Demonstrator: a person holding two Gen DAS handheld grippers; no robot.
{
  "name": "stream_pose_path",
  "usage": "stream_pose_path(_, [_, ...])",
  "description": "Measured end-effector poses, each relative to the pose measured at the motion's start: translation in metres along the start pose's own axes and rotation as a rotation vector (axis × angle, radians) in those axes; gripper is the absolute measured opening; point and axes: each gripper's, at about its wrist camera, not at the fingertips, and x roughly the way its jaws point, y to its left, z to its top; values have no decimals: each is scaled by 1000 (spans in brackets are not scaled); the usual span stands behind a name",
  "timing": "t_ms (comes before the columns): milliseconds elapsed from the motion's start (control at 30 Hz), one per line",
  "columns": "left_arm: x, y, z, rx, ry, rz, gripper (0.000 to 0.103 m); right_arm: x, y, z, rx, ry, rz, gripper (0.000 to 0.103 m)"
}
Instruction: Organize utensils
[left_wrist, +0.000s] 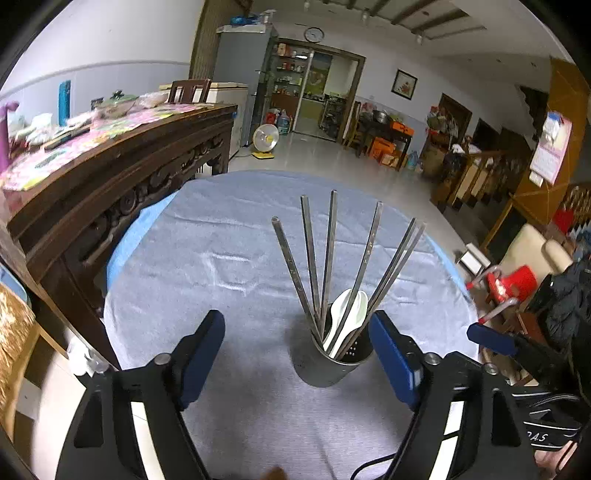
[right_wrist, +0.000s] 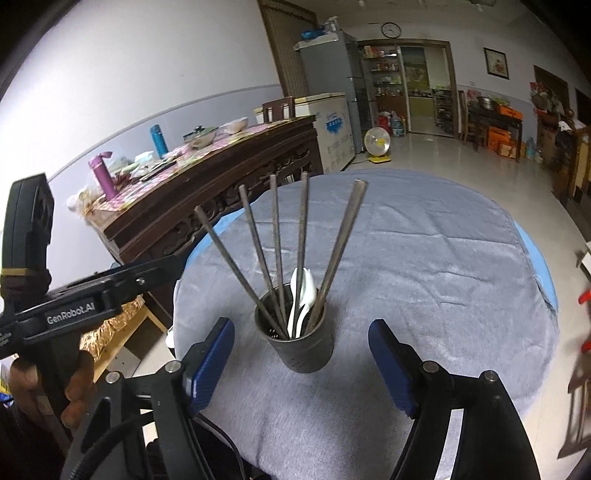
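A grey metal utensil holder (left_wrist: 327, 363) stands upright on the round table's grey cloth (left_wrist: 229, 258). Several metal chopsticks (left_wrist: 328, 254) fan out of it, with white spoons (left_wrist: 345, 317) among them. My left gripper (left_wrist: 297, 325) is open and empty, its blue pads on either side of the holder, just behind it. In the right wrist view the holder (right_wrist: 301, 341) with chopsticks (right_wrist: 275, 240) and spoons (right_wrist: 303, 295) sits just ahead of my right gripper (right_wrist: 301, 332), which is open and empty. The left gripper's body (right_wrist: 74, 295) shows at the left.
A dark carved wooden sideboard (left_wrist: 122, 177) with bottles and dishes stands left of the table. A blue undercloth edge (right_wrist: 537, 258) rims the table. A red plastic stool (left_wrist: 506, 284) and chair are at right. A fan (left_wrist: 266, 138) stands on the floor beyond.
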Motion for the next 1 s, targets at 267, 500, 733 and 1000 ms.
stream_pose_path(267, [1, -2, 1, 21, -28, 24, 95, 4, 0, -6, -1, 18, -8, 79])
stream_pose_path(500, [4, -4, 3, 22, -27, 11, 100, 4, 0, -5, -4, 18, -17, 79])
stream_pose_path(733, [9, -8, 3, 27, -7, -10, 100, 6, 1, -7, -10, 24, -14, 79])
stream_pose_path(1000, [8, -16, 2, 57, -9, -26, 100, 8, 2, -6, -13, 25, -12, 79])
